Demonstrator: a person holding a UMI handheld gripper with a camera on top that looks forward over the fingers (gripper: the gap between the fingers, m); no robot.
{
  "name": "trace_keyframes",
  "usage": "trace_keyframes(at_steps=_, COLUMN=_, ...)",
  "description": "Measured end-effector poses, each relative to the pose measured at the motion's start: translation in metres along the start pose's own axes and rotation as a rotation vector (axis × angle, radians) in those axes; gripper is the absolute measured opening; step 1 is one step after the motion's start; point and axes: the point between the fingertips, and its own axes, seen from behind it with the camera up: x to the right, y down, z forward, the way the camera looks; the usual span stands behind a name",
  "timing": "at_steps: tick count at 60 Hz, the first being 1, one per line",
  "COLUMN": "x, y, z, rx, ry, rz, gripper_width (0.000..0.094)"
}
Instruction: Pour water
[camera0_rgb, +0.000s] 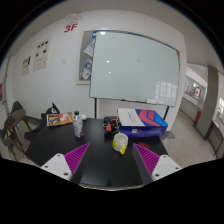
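An office meeting room: wall whiteboard (133, 66), dark table (100, 150), "3F" sign (71, 28).

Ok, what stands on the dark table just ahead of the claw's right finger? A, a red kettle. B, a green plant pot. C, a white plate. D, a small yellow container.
D: a small yellow container stands on the dark table just ahead of the open claw, nearer its right pink-padded finger; no kettle, plant pot or plate shows there.
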Motion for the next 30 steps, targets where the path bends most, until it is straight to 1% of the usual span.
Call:
trace_keyframes(at_steps=7, x=0.0, y=0.009, z=0.011, rx=-0.026, ry=0.023, rz=0.003, gripper_width=0.0848)
trace_keyframes(at_steps=14, x=-0.011, y=0.032, z=0.031, rx=-0.057, ry=0.032, rz=-0.001, gripper_width=0.0848)
trace_keyframes(at_steps=24, x=-0.064, y=0.08, z=0.075, rx=-0.098, ry=-0.001, rz=-0.005, gripper_width=0.0846)
trace_keyframes(at_steps=30, x=-0.107, y=0.092, z=0.111, rx=-0.104, ry=-0.018, rz=0.034, gripper_width=0.0845)
